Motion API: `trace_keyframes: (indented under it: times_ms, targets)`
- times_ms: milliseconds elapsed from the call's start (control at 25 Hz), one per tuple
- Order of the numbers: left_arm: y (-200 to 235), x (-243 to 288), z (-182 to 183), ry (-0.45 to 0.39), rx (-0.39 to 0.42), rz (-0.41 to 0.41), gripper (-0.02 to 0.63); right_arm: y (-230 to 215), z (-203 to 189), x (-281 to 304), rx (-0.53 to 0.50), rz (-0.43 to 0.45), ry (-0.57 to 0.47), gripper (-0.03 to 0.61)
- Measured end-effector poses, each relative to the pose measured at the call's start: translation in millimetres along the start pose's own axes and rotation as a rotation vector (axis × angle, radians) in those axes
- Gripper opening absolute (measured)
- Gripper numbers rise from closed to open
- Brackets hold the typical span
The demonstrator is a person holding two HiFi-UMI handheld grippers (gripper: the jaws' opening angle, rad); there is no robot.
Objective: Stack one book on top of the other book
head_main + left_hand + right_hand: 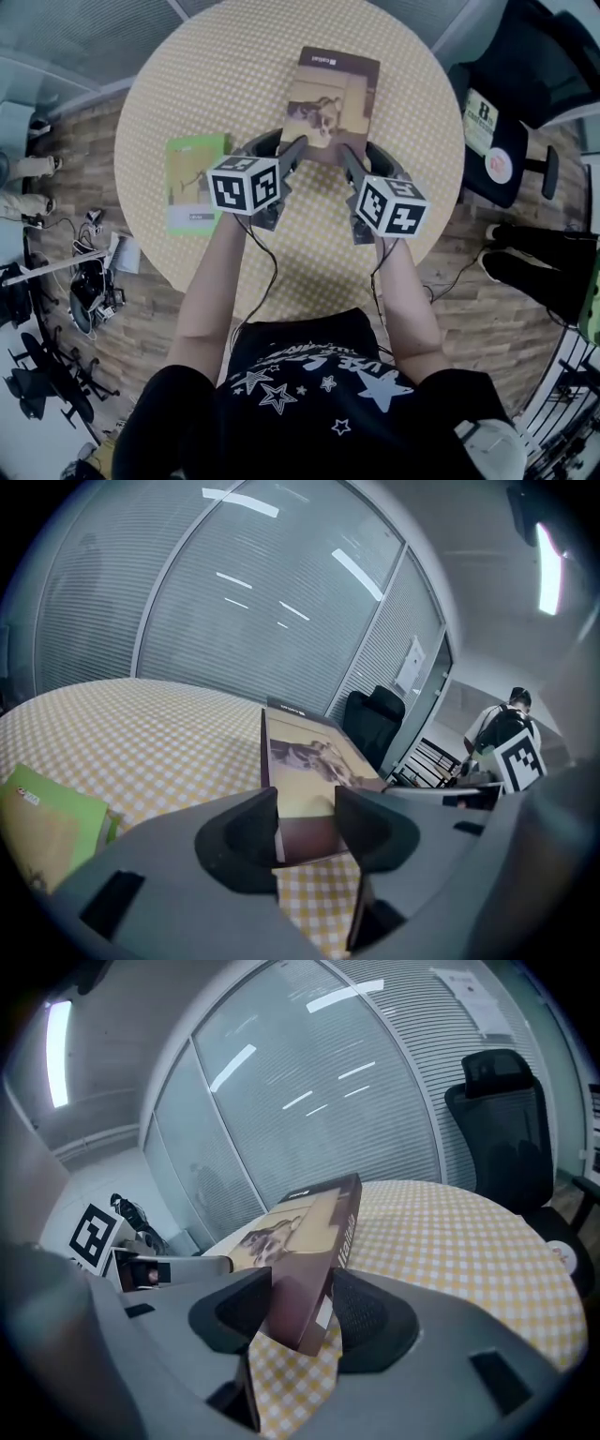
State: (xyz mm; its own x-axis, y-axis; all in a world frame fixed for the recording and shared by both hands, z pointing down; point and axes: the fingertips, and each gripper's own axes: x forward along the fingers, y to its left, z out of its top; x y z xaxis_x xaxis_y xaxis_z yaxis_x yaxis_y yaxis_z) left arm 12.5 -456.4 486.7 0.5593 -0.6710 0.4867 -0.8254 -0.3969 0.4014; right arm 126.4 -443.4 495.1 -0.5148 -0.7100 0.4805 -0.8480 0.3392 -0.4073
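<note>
Your left gripper [307, 822] and right gripper [302, 1312] fingers pinch the brown book [330, 103] only by its near corners, so uneven hand motion could twist it loose

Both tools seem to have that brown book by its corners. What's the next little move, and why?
Probably carry the brown book leftward until it hangs over the green book. The left gripper and right gripper each clamp a near corner, and the green book lies flat to its left.
</note>
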Motion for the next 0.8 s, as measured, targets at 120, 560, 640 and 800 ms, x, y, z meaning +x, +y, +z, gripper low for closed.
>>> trace_keyframes:
  times_ms: [120, 560, 640, 800]
  targets:
    - [-7.0, -23.6, -2.2, -0.027, 0.000, -0.008, 0.192, 18.3, -2.0, -16.9, -0.022, -0.009, -0.018, 0.209]
    - [-13.3, -135.3, -33.1, -0.084, -0.040, -0.033, 0.190, 109.8, -34.2, -72.5, -0.069, -0.001, -0.046, 0.209]
    - [-7.7, -160.5, -39.1, -0.096, -0.042, -0.021, 0.190, 132.8, -43.1, -77.5, -0.073, 0.014, -0.048, 0.209]
    - [9.1, -206.8, -48.5, -0.116, -0.042, -0.003, 0.189, 177.5, -58.9, -80.3, -0.084, 0.045, -0.056, 0.209]
